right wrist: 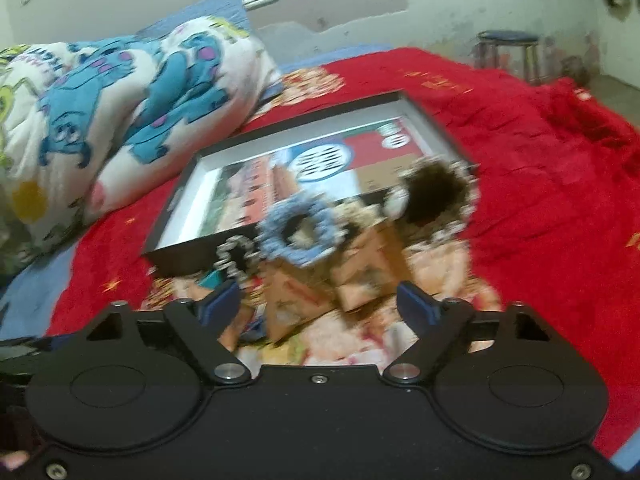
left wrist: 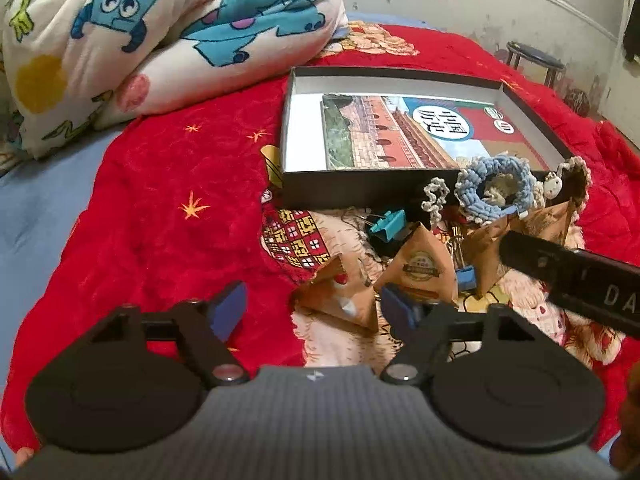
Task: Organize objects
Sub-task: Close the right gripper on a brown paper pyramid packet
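A shallow black box [left wrist: 352, 190] [right wrist: 168, 220] lies on the red blanket with a picture book [left wrist: 384, 132] [right wrist: 276, 176] flat inside. In front of it lies a heap: brown pyramid packets [left wrist: 424, 268] [right wrist: 292, 300], a blue crocheted ring [left wrist: 496, 188] [right wrist: 298, 232], a dark frilled scrunchie [right wrist: 434, 196] and blue binder clips [left wrist: 386, 224]. My left gripper [left wrist: 314, 308] is open just above the blanket, with one brown packet [left wrist: 340, 296] lying loose between its fingers. My right gripper [right wrist: 320, 304] is open over the packets; that view is blurred. Its black body [left wrist: 568, 276] shows in the left wrist view.
A folded white quilt with blue cartoon monsters [left wrist: 140, 40] [right wrist: 132, 100] is piled at the back left, close to the box. A small round stool [left wrist: 536, 60] [right wrist: 508, 46] stands by the wall beyond the bed. Blue sheet [left wrist: 40, 208] shows at the left edge.
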`<act>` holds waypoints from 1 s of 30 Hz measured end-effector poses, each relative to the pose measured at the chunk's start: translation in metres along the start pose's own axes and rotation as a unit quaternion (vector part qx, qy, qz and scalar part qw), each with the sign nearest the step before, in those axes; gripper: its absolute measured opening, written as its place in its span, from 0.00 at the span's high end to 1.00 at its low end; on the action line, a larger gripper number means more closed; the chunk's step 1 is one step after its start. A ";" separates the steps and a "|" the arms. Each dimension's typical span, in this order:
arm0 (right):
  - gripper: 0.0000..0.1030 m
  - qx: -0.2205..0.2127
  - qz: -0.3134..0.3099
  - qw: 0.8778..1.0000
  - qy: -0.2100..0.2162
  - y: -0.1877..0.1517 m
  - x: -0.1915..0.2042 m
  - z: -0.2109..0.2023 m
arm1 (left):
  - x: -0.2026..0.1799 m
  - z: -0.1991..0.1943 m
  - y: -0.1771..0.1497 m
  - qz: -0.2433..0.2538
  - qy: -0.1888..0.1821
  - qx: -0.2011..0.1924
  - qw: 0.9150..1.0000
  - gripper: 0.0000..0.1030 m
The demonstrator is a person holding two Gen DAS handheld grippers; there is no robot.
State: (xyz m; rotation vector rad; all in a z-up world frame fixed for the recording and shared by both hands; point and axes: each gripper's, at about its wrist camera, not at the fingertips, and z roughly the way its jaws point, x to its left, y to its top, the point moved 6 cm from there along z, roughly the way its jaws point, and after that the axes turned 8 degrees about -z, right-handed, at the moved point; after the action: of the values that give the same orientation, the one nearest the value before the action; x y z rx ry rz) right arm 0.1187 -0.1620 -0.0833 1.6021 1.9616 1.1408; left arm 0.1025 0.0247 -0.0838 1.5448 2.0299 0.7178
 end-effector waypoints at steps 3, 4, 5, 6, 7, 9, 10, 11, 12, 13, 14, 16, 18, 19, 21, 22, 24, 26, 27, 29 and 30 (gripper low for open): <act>0.30 0.000 -0.004 1.000 0.016 0.000 0.009 0.006 | -0.004 0.008 -0.001 -0.001 -0.004 0.012 1.000 0.32; 0.32 0.002 -0.003 1.000 0.017 0.000 0.010 0.010 | -0.006 0.011 -0.002 0.001 -0.003 0.015 1.000 0.36; 0.34 0.006 -0.002 1.000 0.016 -0.001 0.011 0.013 | -0.007 0.014 -0.002 0.003 -0.001 0.016 1.000 0.38; 0.37 0.011 -0.001 1.000 0.013 -0.002 0.011 0.017 | -0.007 0.017 -0.003 0.003 0.003 0.019 1.000 0.42; 0.40 0.017 0.002 1.000 0.012 -0.003 0.011 0.021 | -0.007 0.019 -0.003 0.002 0.005 0.021 1.000 0.47; 0.43 0.024 0.014 1.000 0.014 -0.005 0.009 0.028 | -0.006 0.023 -0.004 -0.004 0.006 0.026 1.000 0.50; 0.46 0.025 0.019 0.999 0.015 -0.005 0.008 0.031 | -0.006 0.023 -0.004 -0.007 0.006 0.025 1.000 0.51; 0.47 0.027 0.025 0.999 0.014 -0.005 0.006 0.033 | -0.005 0.023 -0.003 -0.008 0.007 0.023 1.000 0.51; 0.48 0.028 0.029 0.999 0.013 -0.005 0.004 0.036 | -0.004 0.023 -0.003 -0.010 0.007 0.023 1.000 0.52; 0.49 0.029 0.035 0.999 0.012 -0.005 0.002 0.038 | -0.004 0.023 -0.003 -0.012 0.007 0.023 1.000 0.53; 0.49 0.030 0.041 0.999 0.010 -0.005 0.000 0.041 | -0.003 0.023 -0.004 -0.016 0.006 0.024 1.000 0.54; 0.49 0.036 0.050 0.998 0.006 -0.007 -0.003 0.046 | -0.001 0.023 -0.004 -0.027 0.002 0.028 0.999 0.59; 0.49 0.034 0.052 0.998 0.004 -0.007 -0.004 0.046 | 0.000 0.022 -0.004 -0.031 0.002 0.028 0.999 0.59; 0.50 0.033 0.053 0.998 0.000 -0.007 -0.004 0.046 | 0.000 0.022 -0.005 -0.032 0.003 0.028 0.999 0.59; 0.51 0.031 0.054 0.998 -0.008 -0.008 -0.004 0.045 | -0.001 0.022 -0.005 -0.027 0.005 0.028 0.999 0.59; 0.51 0.030 0.054 0.998 -0.008 -0.008 -0.003 0.044 | -0.001 0.022 -0.005 -0.025 0.006 0.028 0.999 0.58; 0.52 0.030 0.056 0.998 -0.009 -0.009 -0.003 0.044 | -0.001 0.022 -0.006 -0.027 0.007 0.029 0.999 0.58; 0.53 0.029 0.061 0.998 -0.007 -0.010 -0.004 0.044 | 0.000 0.022 -0.006 -0.030 0.006 0.028 0.999 0.59; 0.54 0.029 0.064 0.997 -0.006 -0.010 -0.005 0.043 | -0.001 0.022 -0.007 -0.030 0.006 0.027 0.999 0.60; 0.56 0.028 0.075 0.997 -0.003 -0.011 -0.006 0.042 | -0.002 0.022 -0.007 -0.026 0.008 0.024 0.999 0.60; 0.58 0.027 0.081 0.996 -0.003 -0.011 -0.008 0.041 | -0.002 0.022 -0.007 -0.025 0.010 0.022 0.999 0.61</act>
State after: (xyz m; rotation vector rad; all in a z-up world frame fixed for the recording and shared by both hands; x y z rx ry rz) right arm 0.1427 -0.1549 -0.1185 1.8175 1.9031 1.1502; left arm 0.1121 0.0234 -0.1046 1.5122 2.1040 0.6753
